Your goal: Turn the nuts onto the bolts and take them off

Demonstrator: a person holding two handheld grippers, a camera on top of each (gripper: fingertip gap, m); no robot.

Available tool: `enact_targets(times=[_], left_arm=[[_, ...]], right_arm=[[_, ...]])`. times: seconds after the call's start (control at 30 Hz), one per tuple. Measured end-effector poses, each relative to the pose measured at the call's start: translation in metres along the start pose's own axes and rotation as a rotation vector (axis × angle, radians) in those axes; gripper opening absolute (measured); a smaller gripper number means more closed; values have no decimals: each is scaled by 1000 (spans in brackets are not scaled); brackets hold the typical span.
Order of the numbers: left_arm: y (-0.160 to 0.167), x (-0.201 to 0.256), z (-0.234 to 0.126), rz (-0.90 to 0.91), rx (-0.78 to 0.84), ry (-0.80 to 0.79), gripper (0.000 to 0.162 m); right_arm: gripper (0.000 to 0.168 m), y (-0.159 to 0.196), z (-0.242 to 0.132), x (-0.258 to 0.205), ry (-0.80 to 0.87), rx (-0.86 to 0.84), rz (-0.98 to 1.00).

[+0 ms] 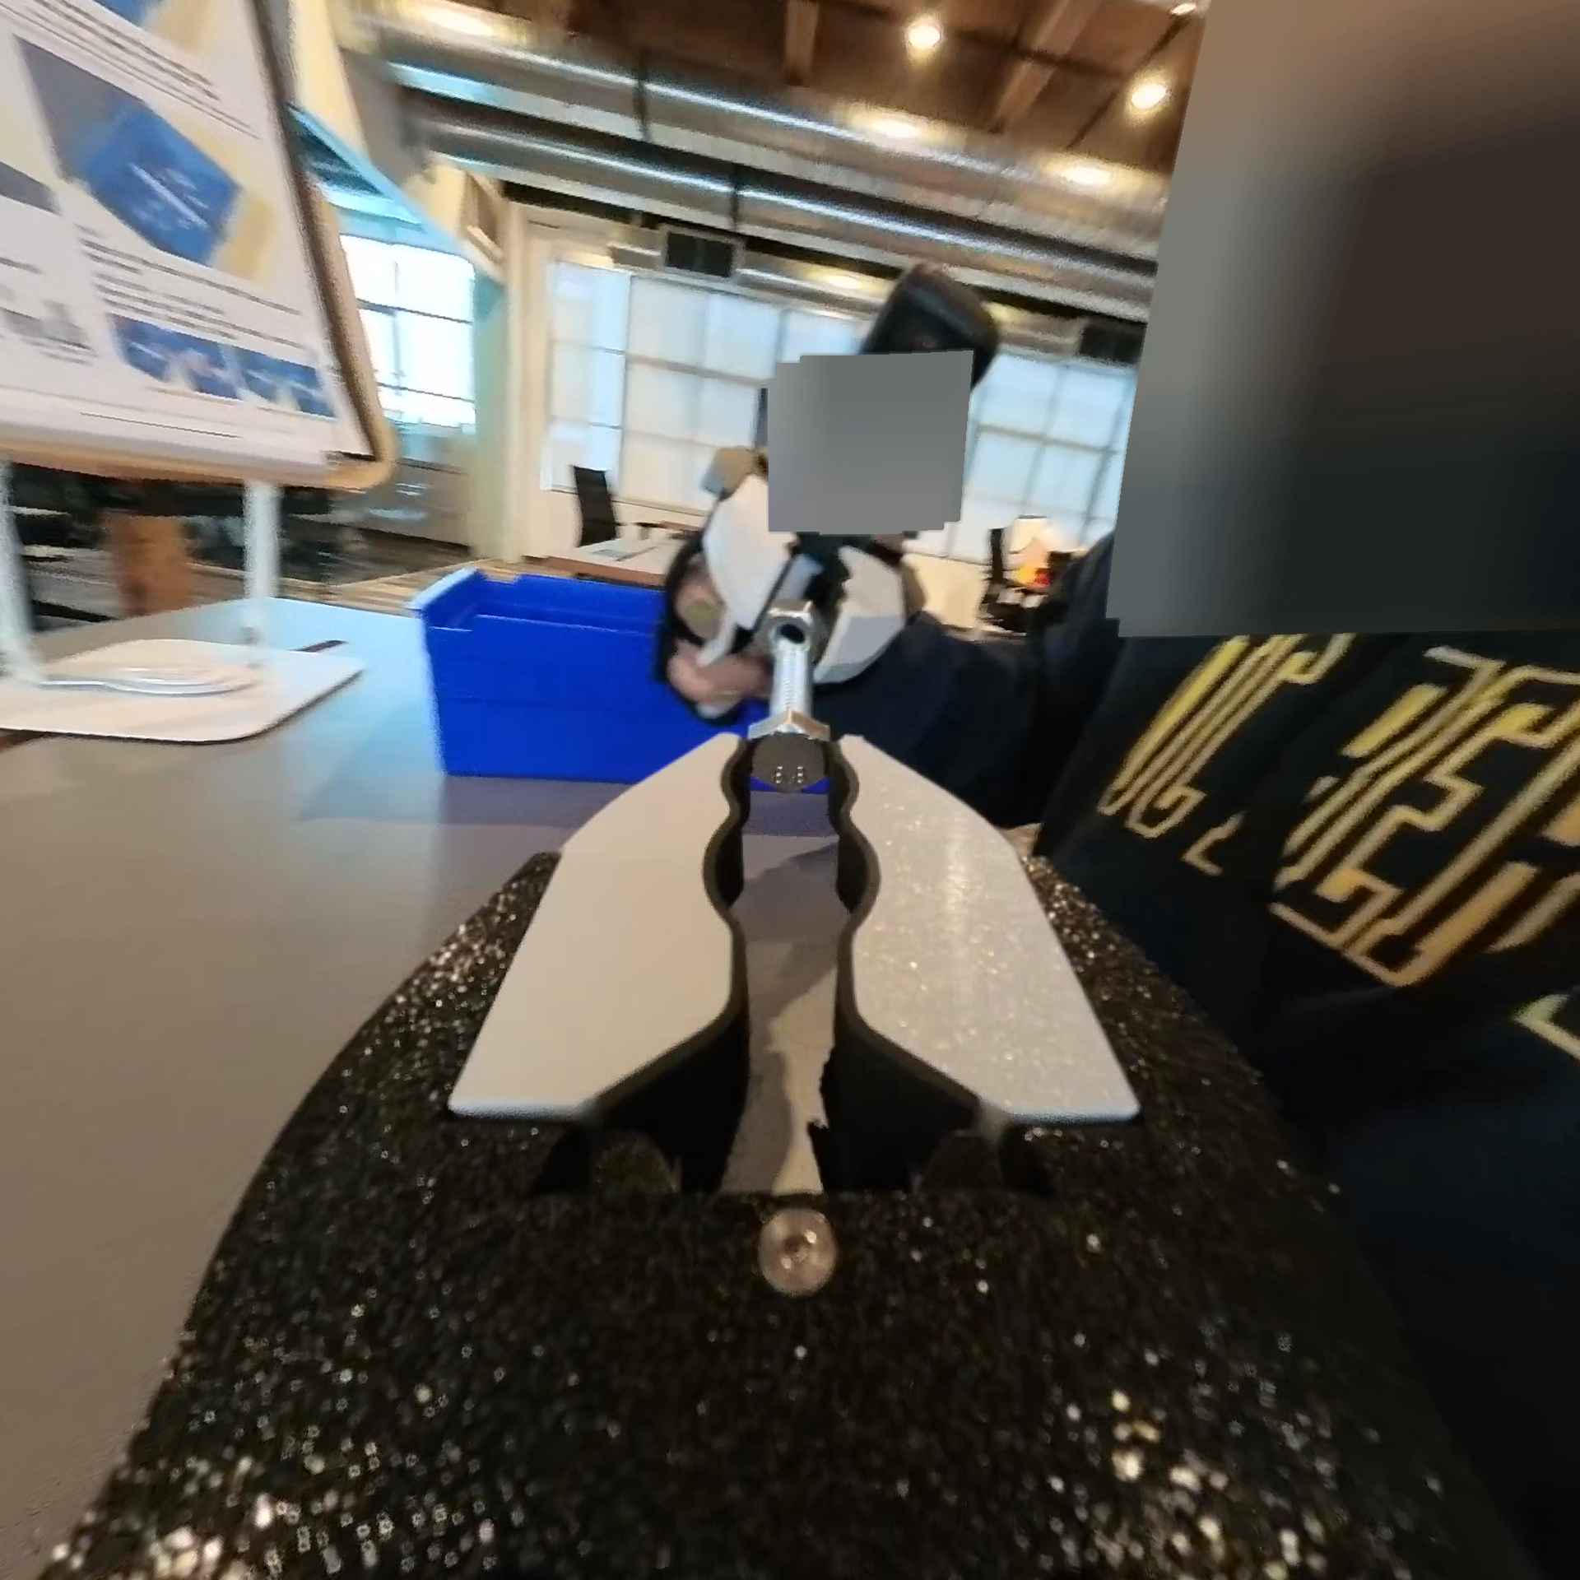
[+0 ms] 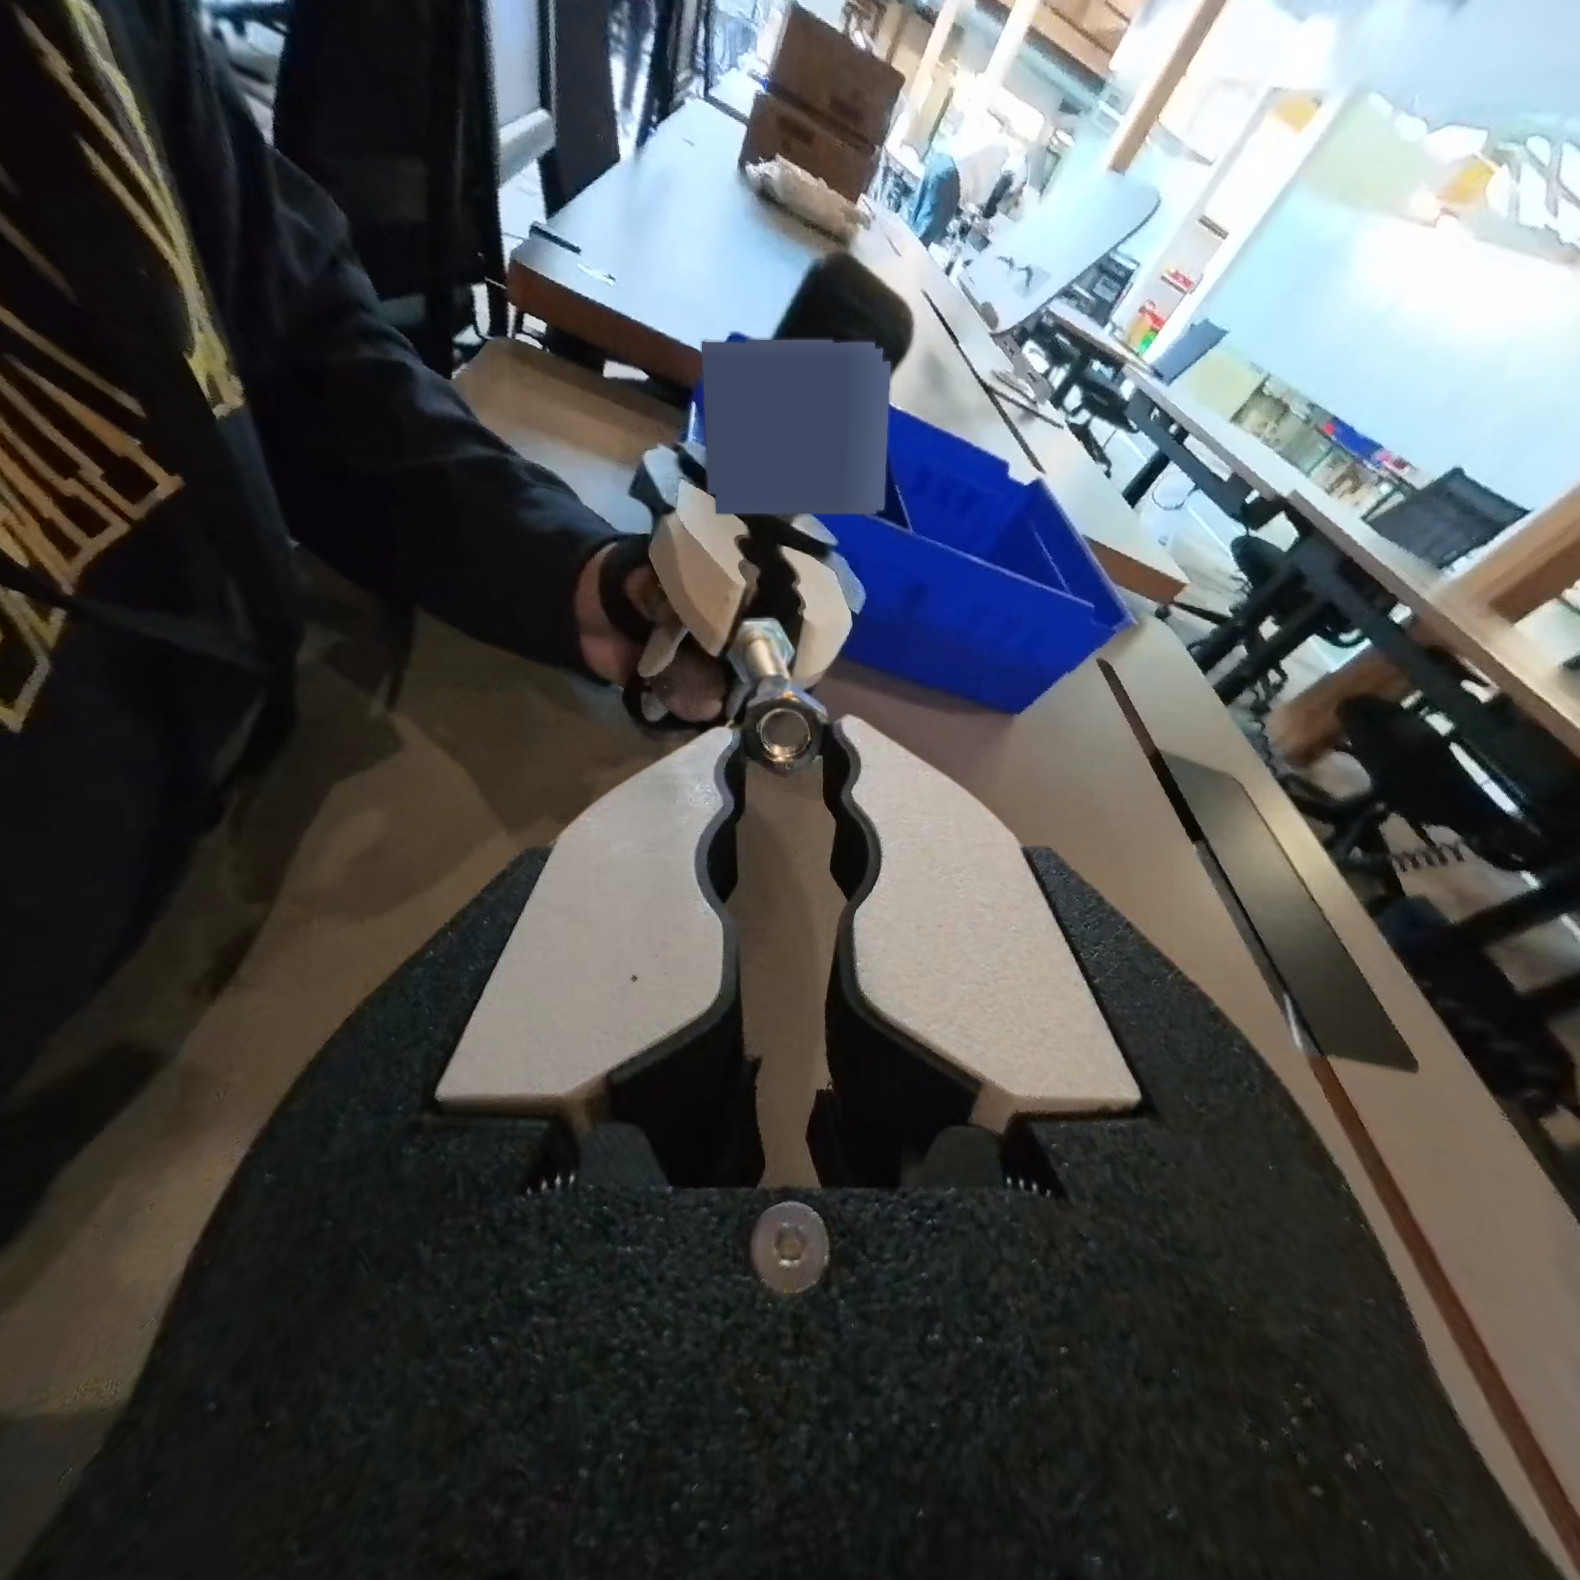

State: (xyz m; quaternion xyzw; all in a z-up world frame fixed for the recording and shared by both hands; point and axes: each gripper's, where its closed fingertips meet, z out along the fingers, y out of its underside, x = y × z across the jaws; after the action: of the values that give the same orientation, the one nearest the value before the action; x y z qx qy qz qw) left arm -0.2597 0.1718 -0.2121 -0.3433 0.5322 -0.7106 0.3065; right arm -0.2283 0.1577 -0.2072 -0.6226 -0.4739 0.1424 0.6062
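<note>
Mid-task, both grippers face each other above the grey table (image 1: pixel 214 855) with one bolt spanning the gap between them. In the left wrist view the left gripper (image 1: pixel 788 774) has its jaws closed on the hex head of the bolt (image 1: pixel 788 684), dead centre of the frame just above the fingertips, shaft pointing away toward the other gripper. In the right wrist view the right gripper (image 2: pixel 780 744) has its jaws clamped on the nut (image 2: pixel 780 737), again centre frame, with the bolt's end showing through the nut's hole. So the nut is already started on the thread, sitting at the far end of the shaft, well apart from the head; most of the thread between them looks bare. Whether it is going on or coming off I cannot tell from a single moment. My read: one nut is partly engaged, and a lot of turning is left either way. The blue bin (image 2: pixel 983 581) sits on the table behind the grippers, upper middle of both views; its contents are not visible, so how many other nuts and bolts are left I cannot say. A poster stand (image 1: pixel 171 256) fills the upper left of the left wrist view. The person's dark sleeve (image 2: pixel 410 479) shows at left in the right wrist view.
</note>
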Motion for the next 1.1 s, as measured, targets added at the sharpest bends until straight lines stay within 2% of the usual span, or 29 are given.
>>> enact_targets(times=[0.1, 0.7, 0.83, 1.1], left_arm=[[3, 6, 2, -28, -7, 52, 16], [13, 7, 6, -96, -36, 99, 16], [10, 3, 5, -33, -27, 42, 16], [9, -6, -1, 111, -15, -99, 16]], right_arm=[[17, -1, 4, -6, -31, 24, -29], [18, 2, 9, -17, -108, 28, -110], [18, 2, 11, -11, -101, 44, 100], [18, 3, 17, -1, -114, 137, 775]])
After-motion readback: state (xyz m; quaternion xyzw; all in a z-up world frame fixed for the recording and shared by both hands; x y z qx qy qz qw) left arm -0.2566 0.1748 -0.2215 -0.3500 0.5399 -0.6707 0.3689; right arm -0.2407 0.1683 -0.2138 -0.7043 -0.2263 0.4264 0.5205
